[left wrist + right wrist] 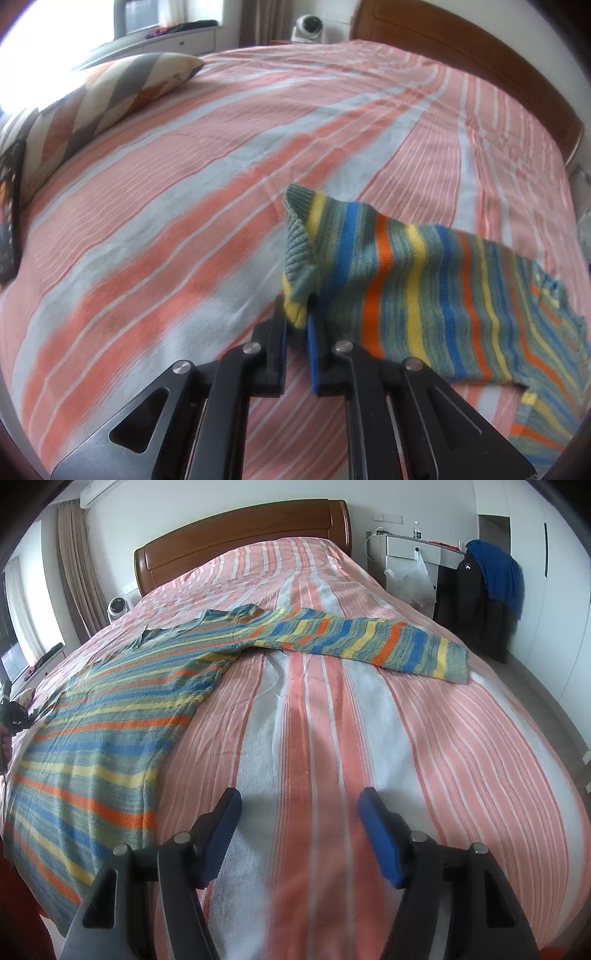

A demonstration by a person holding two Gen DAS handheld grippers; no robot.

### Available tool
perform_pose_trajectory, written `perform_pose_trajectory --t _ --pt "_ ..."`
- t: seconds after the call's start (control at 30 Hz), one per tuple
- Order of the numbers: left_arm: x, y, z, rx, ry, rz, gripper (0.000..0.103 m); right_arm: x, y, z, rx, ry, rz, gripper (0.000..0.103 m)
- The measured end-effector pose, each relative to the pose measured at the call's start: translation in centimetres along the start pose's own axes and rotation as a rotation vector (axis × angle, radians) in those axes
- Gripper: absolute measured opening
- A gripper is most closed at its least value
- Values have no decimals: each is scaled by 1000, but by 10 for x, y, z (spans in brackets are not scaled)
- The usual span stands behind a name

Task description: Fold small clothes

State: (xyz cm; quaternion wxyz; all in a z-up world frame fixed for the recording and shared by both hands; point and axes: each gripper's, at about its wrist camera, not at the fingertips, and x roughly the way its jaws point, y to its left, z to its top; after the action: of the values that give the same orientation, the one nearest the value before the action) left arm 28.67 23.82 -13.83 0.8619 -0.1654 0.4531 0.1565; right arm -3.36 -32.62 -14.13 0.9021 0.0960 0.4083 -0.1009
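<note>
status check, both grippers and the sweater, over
Left gripper shut on sleeve cuff, lifted. Right gripper open, empty, over bedspread. Striped sweater flat, other sleeve spread out. Nothing blocking.

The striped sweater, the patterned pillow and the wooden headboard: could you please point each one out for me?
striped sweater [110, 716], right wrist view, on its body panel.
patterned pillow [110, 92], left wrist view, on its top face.
wooden headboard [236, 535], right wrist view, on its front panel.
</note>
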Motion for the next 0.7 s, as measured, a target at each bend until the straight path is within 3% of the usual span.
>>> perform_pose_trajectory --t 0.1,0.17,0.23,0.3,0.37,0.43,0.53,0.6,0.7 --pt "-16 24 3 -91 -10 -35 24 -1 1 0 1 -1 -6 66" --pt "-29 40 9 -115 -48 -7 27 -1 2 -1 1 -3 -7 66" --pt "-35 49 20 -109 -75 -28 41 0 2 0 -1 -3 -8 68" --pt "-29 44 34 -68 -44 -85 65 0 2 -1 -2 -4 -8 70" --pt "-19 32 44 -12 -14 -116 69 1 4 -1 -11 -5 -14 72" --pt "-6 18 48 33 7 -94 72 2 5 -1 -20 -6 -19 73" --pt "15 7 40 80 46 26 76 1 6 -1 -23 -7 -20 73" --pt "14 13 29 53 27 86 76 1 7 -1 -25 -6 -19 73" --pt "-17 22 6 23 -35 13 76 -1 8 1 -37 2 -15 73"
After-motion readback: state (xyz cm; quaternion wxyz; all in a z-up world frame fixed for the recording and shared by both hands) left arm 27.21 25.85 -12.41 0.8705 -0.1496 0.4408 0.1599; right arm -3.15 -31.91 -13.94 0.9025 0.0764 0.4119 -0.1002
